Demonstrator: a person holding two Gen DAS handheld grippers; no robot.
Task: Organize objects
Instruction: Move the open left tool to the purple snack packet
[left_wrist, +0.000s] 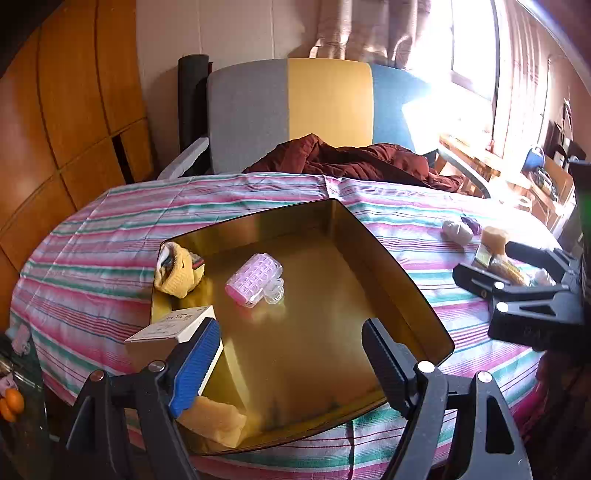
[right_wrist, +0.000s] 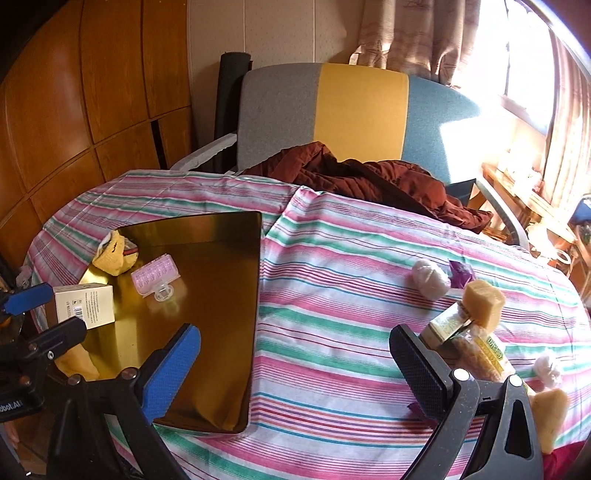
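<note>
A gold metal tray (left_wrist: 402, 280) (right_wrist: 255, 295) sits on the striped table. In it lie a pink hair roller (left_wrist: 255, 278) (right_wrist: 157, 275), a yellow knit item (left_wrist: 177, 271) (right_wrist: 110, 256), a white box (left_wrist: 173, 326) (right_wrist: 83, 304) and a yellow sponge (left_wrist: 212, 419). My left gripper (left_wrist: 291, 358) is open over the tray's near edge, its blue finger beside the white box. My right gripper (right_wrist: 295, 369) is open above the cloth right of the tray. To its right lie a snack packet (right_wrist: 476, 343), a tan sponge cube (right_wrist: 482, 304) and a white bundle (right_wrist: 428, 282).
A striped cloth (right_wrist: 332, 295) covers the round table. A chair with a maroon jacket (right_wrist: 369, 177) stands behind it. A purple wrapper (right_wrist: 461, 273), a white ball (right_wrist: 548, 365) and another tan sponge (right_wrist: 552, 410) lie at the right. Wooden panels line the left wall.
</note>
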